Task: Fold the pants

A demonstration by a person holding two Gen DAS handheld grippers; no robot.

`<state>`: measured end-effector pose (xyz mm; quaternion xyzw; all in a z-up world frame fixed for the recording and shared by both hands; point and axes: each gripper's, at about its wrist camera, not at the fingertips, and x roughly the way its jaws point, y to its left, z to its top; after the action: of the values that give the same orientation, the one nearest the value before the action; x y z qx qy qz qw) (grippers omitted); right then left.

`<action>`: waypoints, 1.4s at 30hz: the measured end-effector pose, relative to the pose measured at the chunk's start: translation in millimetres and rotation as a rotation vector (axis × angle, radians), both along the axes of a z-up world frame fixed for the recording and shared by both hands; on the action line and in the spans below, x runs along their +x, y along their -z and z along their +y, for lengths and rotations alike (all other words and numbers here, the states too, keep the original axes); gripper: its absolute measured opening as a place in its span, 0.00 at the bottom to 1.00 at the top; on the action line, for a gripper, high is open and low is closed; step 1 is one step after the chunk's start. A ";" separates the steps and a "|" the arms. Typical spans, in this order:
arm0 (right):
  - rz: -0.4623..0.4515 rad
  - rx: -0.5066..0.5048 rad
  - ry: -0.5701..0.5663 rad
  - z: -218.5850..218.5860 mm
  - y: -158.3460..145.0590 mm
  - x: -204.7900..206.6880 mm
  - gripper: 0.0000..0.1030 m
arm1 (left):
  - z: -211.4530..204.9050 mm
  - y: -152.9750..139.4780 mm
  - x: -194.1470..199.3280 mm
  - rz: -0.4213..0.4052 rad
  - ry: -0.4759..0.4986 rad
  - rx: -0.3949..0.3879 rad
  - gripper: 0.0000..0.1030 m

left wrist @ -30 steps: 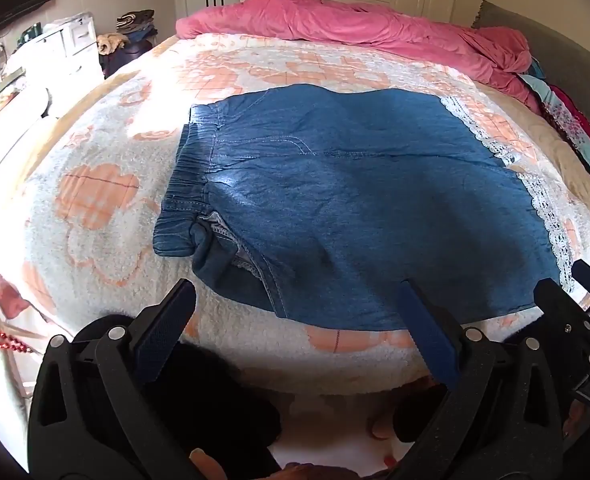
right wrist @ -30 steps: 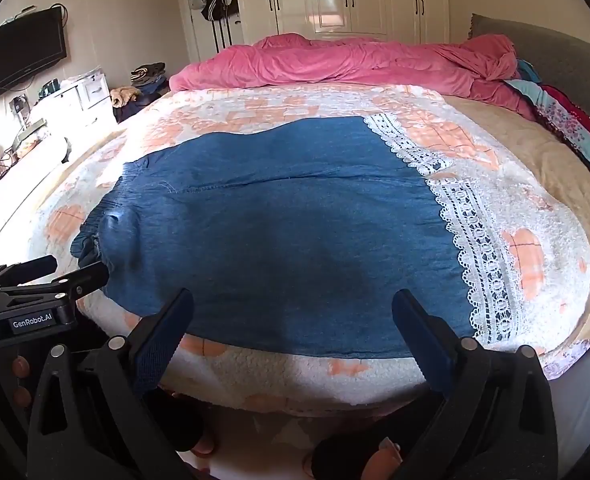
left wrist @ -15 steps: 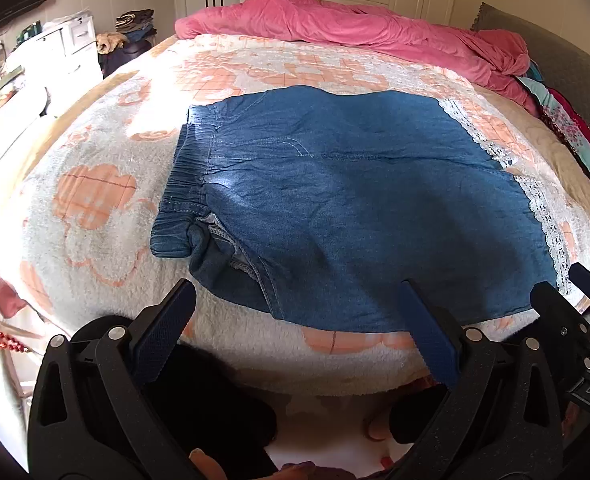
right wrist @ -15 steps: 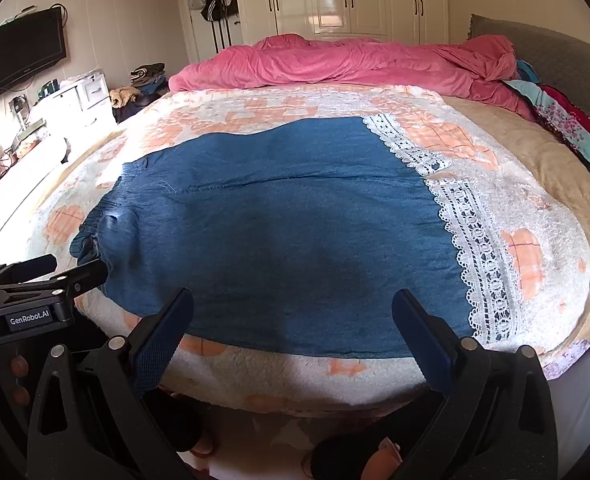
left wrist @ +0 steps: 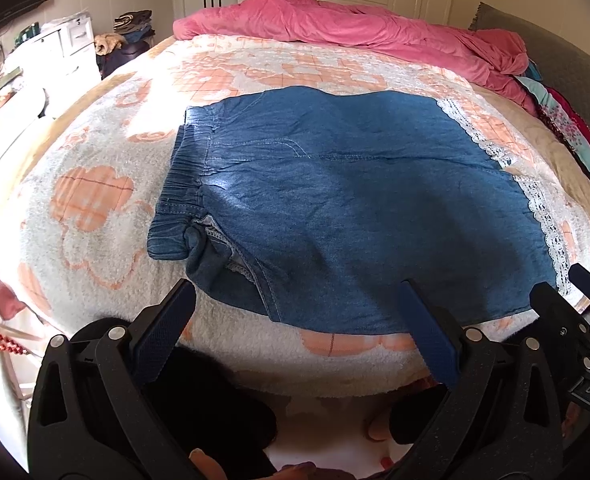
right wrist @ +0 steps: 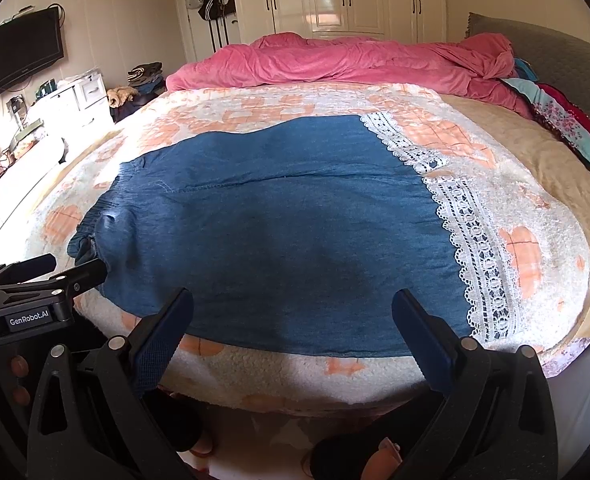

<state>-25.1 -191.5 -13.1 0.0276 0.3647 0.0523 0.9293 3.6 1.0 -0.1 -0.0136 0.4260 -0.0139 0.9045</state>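
My left tongs [left wrist: 295,316] and right tongs [right wrist: 293,320] hang spread wide and empty at the near edge of the bed [right wrist: 279,376], gripping nothing. The blue denim pants [right wrist: 279,232] lie across the patterned blanket [left wrist: 95,216], waistband [left wrist: 183,184] to my left, lace hems [right wrist: 475,248] to my right. By my reading they are already halved leg over leg; the crosswise folds remain to be made. No containers appear; a pink duvet [right wrist: 335,60] is heaped beyond
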 end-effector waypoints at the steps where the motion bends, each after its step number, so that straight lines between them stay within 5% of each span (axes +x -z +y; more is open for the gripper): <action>1: 0.000 -0.001 0.000 0.3 0.0 0.1 0.96 | -0.1 -0.1 0.1 -0.002 0.001 0.000 0.91; 42: 0.023 0.005 -0.033 8.6 5.1 24.0 0.96 | 10.1 2.1 16.4 -0.005 -0.003 -0.008 0.91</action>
<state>-1.0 -182.8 -18.2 0.0245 0.3754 0.0681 0.9240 20.0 11.1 -2.2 -0.0179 0.4236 -0.0143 0.9056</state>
